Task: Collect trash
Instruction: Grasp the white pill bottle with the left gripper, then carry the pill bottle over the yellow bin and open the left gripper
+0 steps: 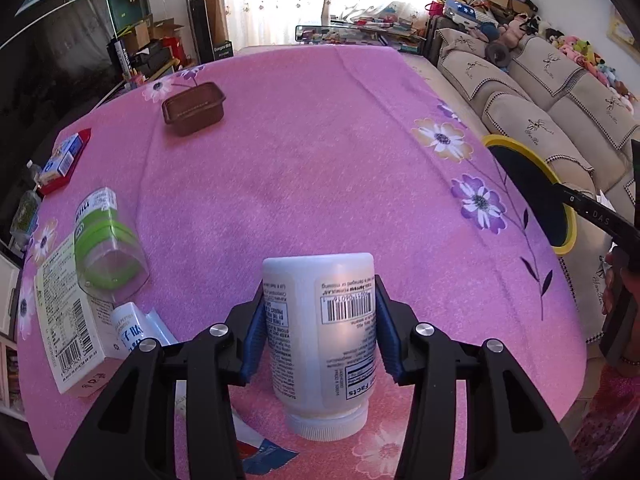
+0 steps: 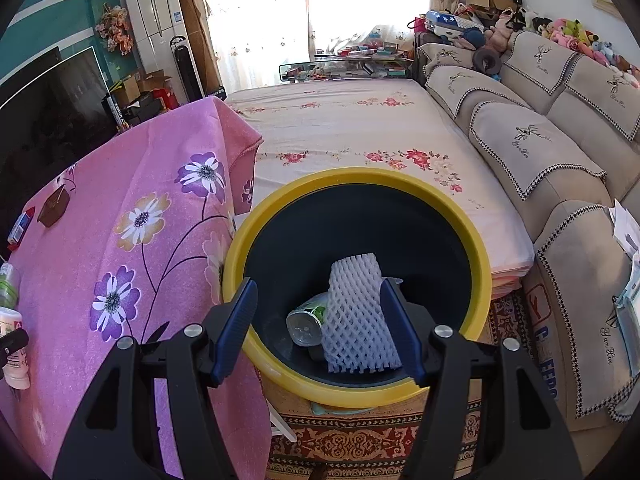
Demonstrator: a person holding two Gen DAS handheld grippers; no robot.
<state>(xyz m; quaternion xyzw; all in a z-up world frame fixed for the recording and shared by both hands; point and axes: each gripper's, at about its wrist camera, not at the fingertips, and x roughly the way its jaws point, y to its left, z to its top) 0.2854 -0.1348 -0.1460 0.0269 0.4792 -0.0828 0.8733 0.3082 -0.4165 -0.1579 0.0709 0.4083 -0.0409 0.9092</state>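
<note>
My left gripper [image 1: 319,322] is shut on a white plastic pill bottle [image 1: 320,328], cap toward the camera, held just over the pink tablecloth [image 1: 320,160]. The yellow-rimmed dark trash bin [image 1: 532,192] stands past the table's right edge. In the right wrist view my right gripper [image 2: 318,326] is open and empty above the bin [image 2: 360,394]. In the bin lie a white foam net sleeve [image 2: 356,320] and a small clear cup [image 2: 306,322]. The pill bottle [image 2: 14,344] shows at the left edge there.
On the table's left lie a clear cup with a green label [image 1: 106,240], a white carton [image 1: 64,312], a small white packet [image 1: 132,330], a blue-white box on a red one [image 1: 62,160] and a brown tray [image 1: 194,108]. A bed [image 2: 360,128] and sofa [image 2: 560,160] lie beyond.
</note>
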